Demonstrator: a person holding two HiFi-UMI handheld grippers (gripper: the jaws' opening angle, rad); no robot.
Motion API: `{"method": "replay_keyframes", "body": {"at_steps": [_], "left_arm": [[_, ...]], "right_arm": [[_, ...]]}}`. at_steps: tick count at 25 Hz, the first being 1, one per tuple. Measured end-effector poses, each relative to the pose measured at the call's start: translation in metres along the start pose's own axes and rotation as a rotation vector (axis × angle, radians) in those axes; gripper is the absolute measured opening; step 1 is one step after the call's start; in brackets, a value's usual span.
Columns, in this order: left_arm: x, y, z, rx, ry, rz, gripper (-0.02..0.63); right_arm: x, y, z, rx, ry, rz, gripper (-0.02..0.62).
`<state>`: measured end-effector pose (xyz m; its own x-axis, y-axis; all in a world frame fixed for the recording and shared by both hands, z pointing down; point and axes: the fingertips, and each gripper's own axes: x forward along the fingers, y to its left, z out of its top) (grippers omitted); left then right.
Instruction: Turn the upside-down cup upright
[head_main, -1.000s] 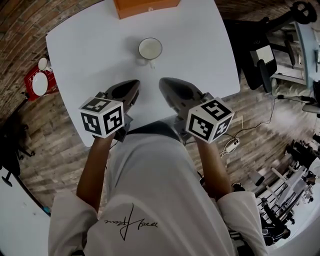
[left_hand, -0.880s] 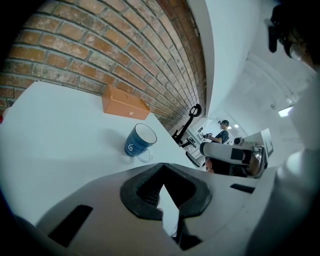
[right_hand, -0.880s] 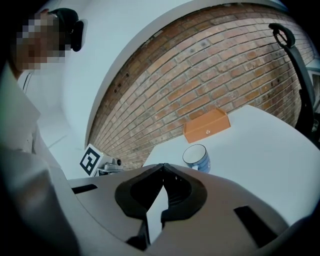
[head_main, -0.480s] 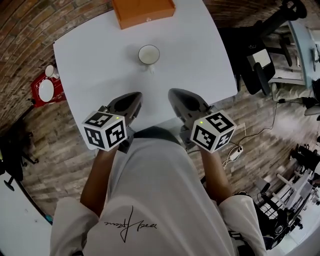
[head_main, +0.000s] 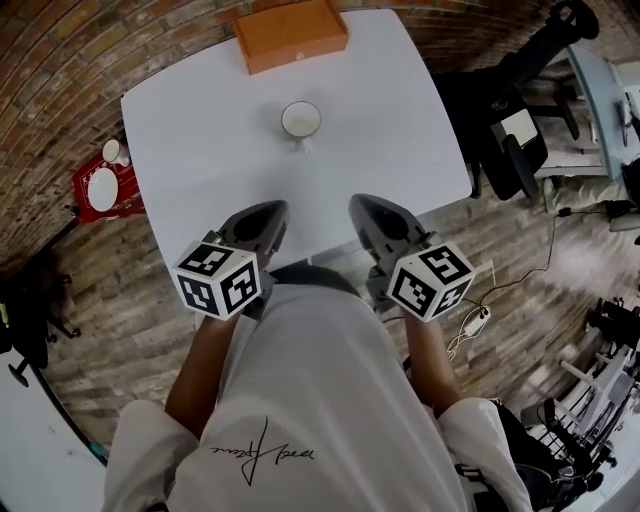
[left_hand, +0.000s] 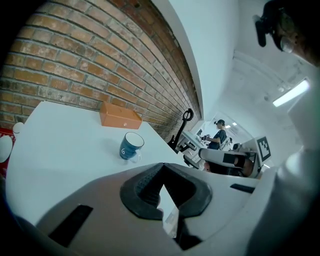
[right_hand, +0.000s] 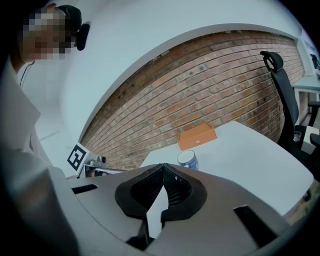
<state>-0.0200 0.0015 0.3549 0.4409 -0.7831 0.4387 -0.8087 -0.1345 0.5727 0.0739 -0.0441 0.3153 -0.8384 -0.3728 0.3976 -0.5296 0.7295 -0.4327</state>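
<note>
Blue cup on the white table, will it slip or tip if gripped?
The cup looks glazed and rigid, so probably slippery and breakable if dropped. Being about as wide as tall, a push probably slides rather than tips it.

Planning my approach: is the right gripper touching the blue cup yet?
Apart. The head view shows a stretch of bare white table between the right gripper, at the near edge, and the blue cup.

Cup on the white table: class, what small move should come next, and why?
Probably none on the cup: it seems to stand mouth up already, near the orange box. The left gripper and right gripper, both shut and empty, could simply rest by the table's near edge.
</note>
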Motion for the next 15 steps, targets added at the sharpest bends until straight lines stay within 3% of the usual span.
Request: {"method": "replay_keyframes", "body": {"at_steps": [15], "left_arm": [[-0.023,-0.026,0.010,0.047,-0.098,0.002,0.009]], "right_arm": [[-0.027,0.028,0.002,-0.099,-0.047,-0.017,0.020]]}}
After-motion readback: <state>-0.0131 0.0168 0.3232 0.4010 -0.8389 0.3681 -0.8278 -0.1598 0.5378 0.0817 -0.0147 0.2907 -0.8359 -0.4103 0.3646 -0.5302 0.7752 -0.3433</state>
